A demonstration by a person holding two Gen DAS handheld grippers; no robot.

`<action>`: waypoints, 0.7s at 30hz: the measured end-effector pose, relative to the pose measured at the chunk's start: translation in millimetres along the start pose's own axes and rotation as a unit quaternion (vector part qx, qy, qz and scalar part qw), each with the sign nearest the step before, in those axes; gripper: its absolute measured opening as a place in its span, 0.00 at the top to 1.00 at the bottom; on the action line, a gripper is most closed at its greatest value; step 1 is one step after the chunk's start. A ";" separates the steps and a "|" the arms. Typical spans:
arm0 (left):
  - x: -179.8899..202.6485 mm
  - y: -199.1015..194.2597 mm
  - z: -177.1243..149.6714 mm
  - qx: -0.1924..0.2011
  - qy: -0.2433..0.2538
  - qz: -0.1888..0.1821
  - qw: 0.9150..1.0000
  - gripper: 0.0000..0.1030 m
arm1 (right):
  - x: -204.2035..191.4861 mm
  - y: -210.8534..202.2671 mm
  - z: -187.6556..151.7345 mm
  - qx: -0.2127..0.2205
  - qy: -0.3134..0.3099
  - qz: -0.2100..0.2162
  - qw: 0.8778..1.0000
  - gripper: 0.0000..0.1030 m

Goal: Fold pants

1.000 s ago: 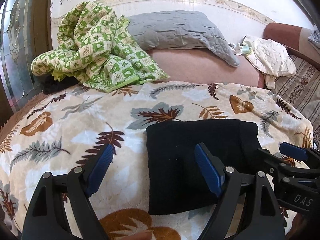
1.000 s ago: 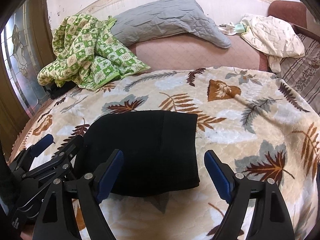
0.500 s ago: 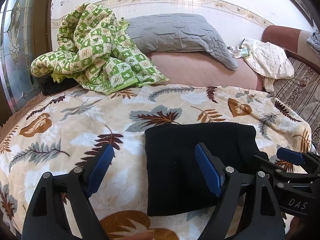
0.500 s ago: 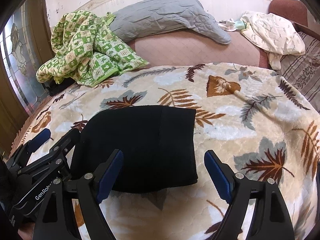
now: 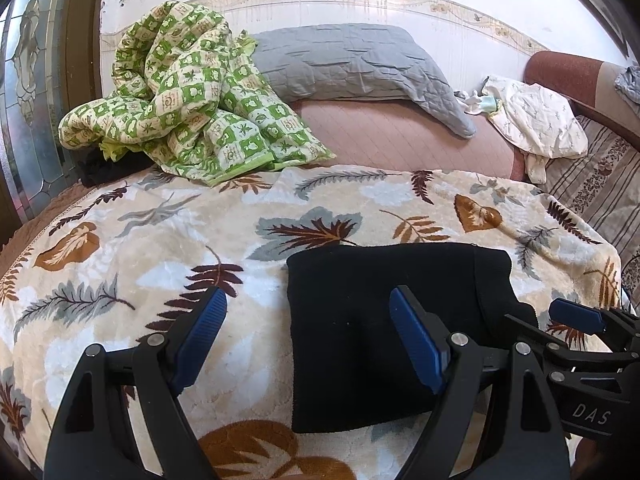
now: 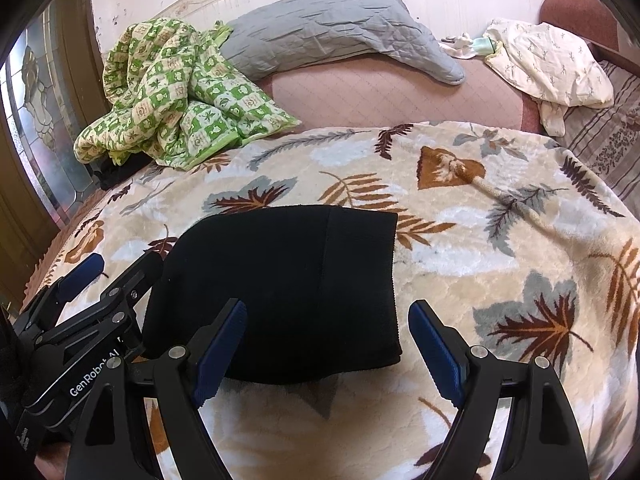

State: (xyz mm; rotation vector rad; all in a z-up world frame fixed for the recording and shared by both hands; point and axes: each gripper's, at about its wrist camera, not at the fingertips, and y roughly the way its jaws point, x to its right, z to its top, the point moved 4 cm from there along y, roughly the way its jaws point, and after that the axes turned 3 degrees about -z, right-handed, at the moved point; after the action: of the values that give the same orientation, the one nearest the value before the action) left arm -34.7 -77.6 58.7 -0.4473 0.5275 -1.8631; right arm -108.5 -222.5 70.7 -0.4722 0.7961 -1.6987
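Observation:
The black pants (image 5: 384,320) lie folded into a flat rectangle on the leaf-patterned blanket (image 5: 160,248); they also show in the right wrist view (image 6: 288,280). My left gripper (image 5: 308,336) is open and empty, held above the fold's left edge. My right gripper (image 6: 328,344) is open and empty, held above the fold's near right corner. Each gripper shows in the other's view, the right one (image 5: 576,344) and the left one (image 6: 80,312), on either side of the pants.
A crumpled green checked quilt (image 5: 180,96) and a grey pillow (image 5: 352,64) lie at the back of the bed. A cream cloth (image 5: 536,120) lies at the back right. A glass-panelled door (image 5: 28,92) stands at the left.
Both grippers have drawn back and up a little from the folded pants. The pants have not moved.

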 end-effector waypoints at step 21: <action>0.2 0.9 -0.7 -0.001 0.000 -0.003 1.000 0.18 | -4.1 2.7 2.2 -0.001 -0.002 0.005 1.000 0.18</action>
State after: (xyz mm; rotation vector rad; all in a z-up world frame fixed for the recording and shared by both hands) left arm -34.5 -78.0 57.7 -0.4503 0.5294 -1.8676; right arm -104.1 -219.5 70.7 -0.4732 0.7966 -1.6874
